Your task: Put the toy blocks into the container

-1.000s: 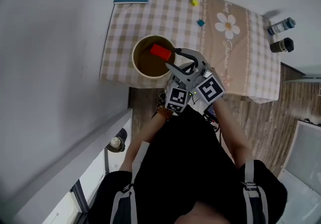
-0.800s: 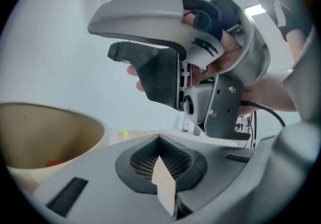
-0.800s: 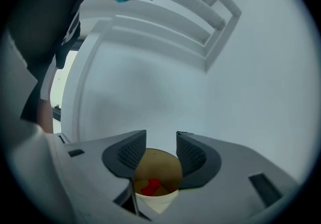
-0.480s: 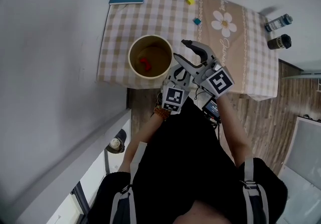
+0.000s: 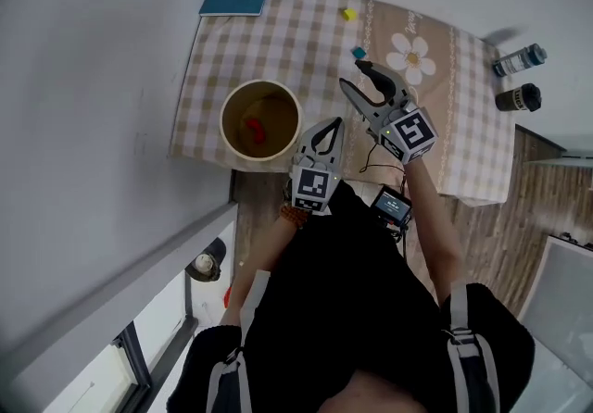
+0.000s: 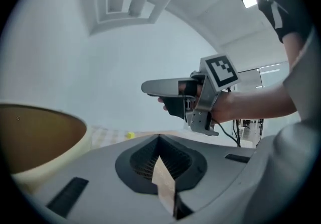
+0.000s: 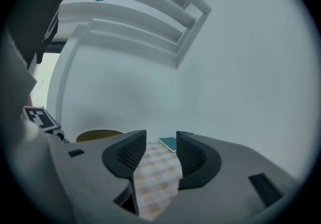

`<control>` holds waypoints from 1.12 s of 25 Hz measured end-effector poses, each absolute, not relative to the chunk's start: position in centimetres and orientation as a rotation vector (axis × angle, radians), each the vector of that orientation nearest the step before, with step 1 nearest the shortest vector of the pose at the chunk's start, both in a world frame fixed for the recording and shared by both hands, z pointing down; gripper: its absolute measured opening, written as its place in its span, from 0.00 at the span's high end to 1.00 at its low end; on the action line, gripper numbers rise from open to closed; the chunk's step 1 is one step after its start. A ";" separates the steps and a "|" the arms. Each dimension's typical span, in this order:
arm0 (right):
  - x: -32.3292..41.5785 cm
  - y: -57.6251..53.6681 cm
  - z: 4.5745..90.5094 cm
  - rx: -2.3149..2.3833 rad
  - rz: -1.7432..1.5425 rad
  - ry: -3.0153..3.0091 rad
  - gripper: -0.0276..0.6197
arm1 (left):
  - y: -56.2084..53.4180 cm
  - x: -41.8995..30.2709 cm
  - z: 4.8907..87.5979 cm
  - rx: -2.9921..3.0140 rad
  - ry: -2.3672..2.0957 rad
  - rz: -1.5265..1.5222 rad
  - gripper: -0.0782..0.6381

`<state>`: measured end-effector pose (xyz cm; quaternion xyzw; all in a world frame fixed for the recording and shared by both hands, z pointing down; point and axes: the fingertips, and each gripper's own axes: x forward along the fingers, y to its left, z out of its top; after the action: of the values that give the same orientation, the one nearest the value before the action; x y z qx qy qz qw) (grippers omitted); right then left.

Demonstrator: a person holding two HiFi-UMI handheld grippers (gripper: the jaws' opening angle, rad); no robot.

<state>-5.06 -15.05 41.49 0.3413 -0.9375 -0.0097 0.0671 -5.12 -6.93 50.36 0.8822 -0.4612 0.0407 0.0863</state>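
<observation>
Container (image 5: 260, 157) upright — mouth up — red block (image 5: 254, 130) inside.

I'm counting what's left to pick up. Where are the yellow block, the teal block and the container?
yellow block (image 5: 347, 14): head view, on its top face.
teal block (image 5: 359, 52): head view, on its top face.
container (image 5: 259, 156): head view, on the near side of its cream rim.

Overhead — two low views (shared tablecloth (image 5: 306, 36))
</observation>
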 end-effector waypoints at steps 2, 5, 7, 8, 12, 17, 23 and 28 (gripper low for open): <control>-3.6 -17.0 42.3 1.043 -0.033 -2.806 0.66 | -7.7 -5.0 50.2 2.607 -1.415 0.118 0.89; -1.6 -19.7 44.1 1.055 -0.032 -2.759 0.66 | -8.8 -4.8 50.2 2.566 -1.470 0.116 0.89; -0.3 -21.3 45.5 1.073 -0.022 -2.730 0.66 | -9.8 -4.6 50.4 2.546 -1.501 0.121 0.89; 0.4 -22.0 46.2 1.085 -0.008 -2.719 0.66 | -10.5 -4.5 50.5 2.538 -1.515 0.127 0.89; 3.4 -22.7 48.7 1.145 0.075 -2.700 0.66 | -13.5 -3.5 51.1 2.522 -1.580 0.177 0.89; 7.2 -21.1 51.2 1.184 0.147 -2.688 0.66 | -19.1 -1.1 53.0 2.521 -1.553 0.297 0.70; 12.3 -19.4 55.6 1.222 0.230 -2.627 0.66 | -24.1 1.6 58.4 2.498 -1.484 0.559 0.62; 15.9 -16.6 58.3 1.232 0.216 -2.601 0.66 | -24.8 2.2 62.9 2.443 -1.508 0.681 0.62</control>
<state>15.92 -16.56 58.33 0.4235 -0.8938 0.0743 0.1273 2.20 -24.81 62.91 0.8243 -0.5087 0.2296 0.0953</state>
